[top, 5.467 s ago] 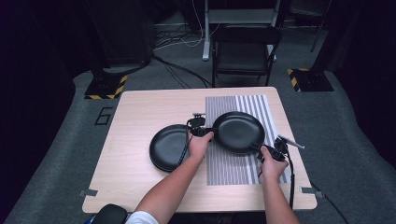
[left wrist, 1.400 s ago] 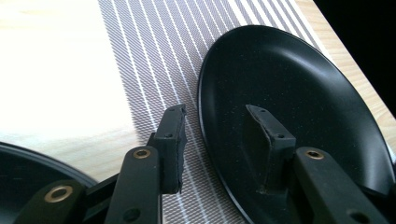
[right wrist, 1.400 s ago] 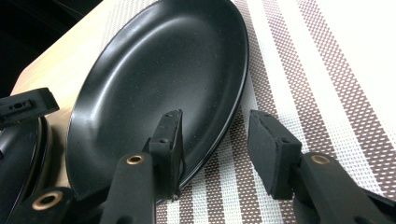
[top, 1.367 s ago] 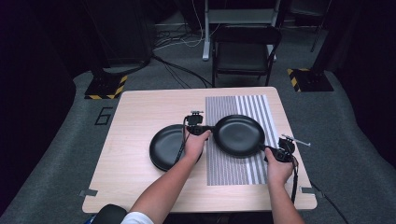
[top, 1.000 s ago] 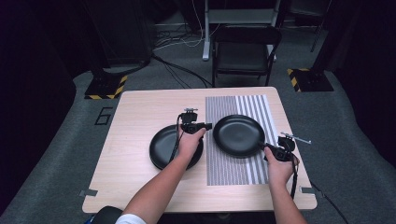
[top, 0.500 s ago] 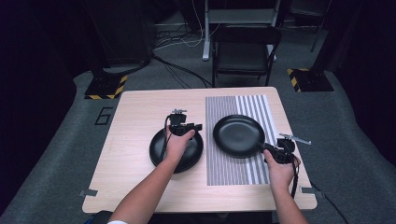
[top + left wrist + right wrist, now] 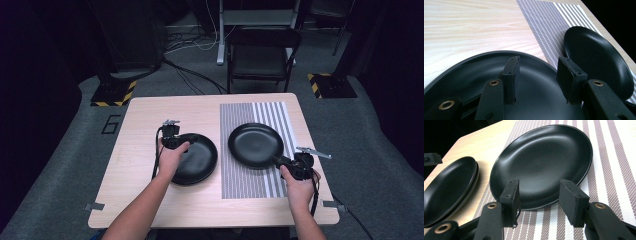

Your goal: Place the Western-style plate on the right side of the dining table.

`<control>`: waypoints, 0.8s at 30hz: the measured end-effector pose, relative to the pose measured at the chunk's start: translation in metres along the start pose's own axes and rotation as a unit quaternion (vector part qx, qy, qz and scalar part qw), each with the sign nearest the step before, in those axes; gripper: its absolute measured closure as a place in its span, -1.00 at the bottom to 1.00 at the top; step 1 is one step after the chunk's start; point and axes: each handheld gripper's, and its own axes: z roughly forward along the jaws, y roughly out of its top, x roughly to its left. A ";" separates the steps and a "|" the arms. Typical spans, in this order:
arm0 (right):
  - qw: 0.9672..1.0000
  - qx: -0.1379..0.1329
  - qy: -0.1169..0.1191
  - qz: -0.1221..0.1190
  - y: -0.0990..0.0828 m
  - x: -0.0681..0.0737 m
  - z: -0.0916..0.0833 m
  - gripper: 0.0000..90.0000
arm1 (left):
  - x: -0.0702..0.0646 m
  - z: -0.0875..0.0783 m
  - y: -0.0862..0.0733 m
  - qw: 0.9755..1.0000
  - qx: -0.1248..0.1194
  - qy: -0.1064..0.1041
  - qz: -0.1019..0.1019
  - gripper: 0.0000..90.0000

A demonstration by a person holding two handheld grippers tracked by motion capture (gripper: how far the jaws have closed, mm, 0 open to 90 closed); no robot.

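While the left gripper (image 7: 537, 67) hangs low over the stack of black plates (image 7: 197, 162), which sits on the bare wood of the counter (image 7: 145, 120) a little left of its middle, its jaws stand about half spread with nothing between the pads. The likely step is taking the top plate. To do that well, the person should bring the gripper to the rim rather than the hollow, slide one pad under the lip and one above it, and pinch only the top plate, since the left gripper view shows a doubled edge that suggests at least two plates nested together. A level lift would keep the lower one from dragging along. The stack's top plate is empty. To its right, the striped placemat (image 7: 250, 185) covers the counter's right half from near the far edge towards the near edge. On it lies a single black plate (image 7: 255, 145), also empty and apart from the stack. The right gripper (image 7: 539, 187) sits just beside this plate's near-right rim, jaws likewise parted and gripping nothing; it should stay clear.
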 end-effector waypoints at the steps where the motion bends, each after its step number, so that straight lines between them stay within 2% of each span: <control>1: 1.000 -0.003 -0.002 -0.003 -0.002 0.001 0.000 0.12 | 0.006 -0.006 -0.002 1.000 -0.008 -0.003 -0.009 0.18; 6: 1.000 -0.003 0.000 -0.001 -0.005 0.000 0.000 0.12 | 0.014 -0.019 -0.006 1.000 -0.014 -0.004 -0.007 0.18; 7: 1.000 -0.002 0.002 -0.003 -0.006 0.000 -0.001 0.12 | 0.018 -0.026 -0.009 1.000 -0.015 -0.003 -0.003 0.17; 13: 1.000 0.004 0.005 -0.008 -0.008 -0.001 -0.001 0.12 | 0.030 -0.040 -0.020 1.000 -0.021 -0.001 -0.008 0.15; 18: 1.000 0.008 0.006 -0.014 -0.010 0.000 -0.001 0.10 | 0.036 -0.048 -0.026 1.000 -0.018 0.001 0.000 0.13; 24: 1.000 0.011 0.007 -0.023 -0.014 0.000 -0.002 0.10 | 0.047 -0.061 -0.037 1.000 -0.015 0.009 0.018 0.11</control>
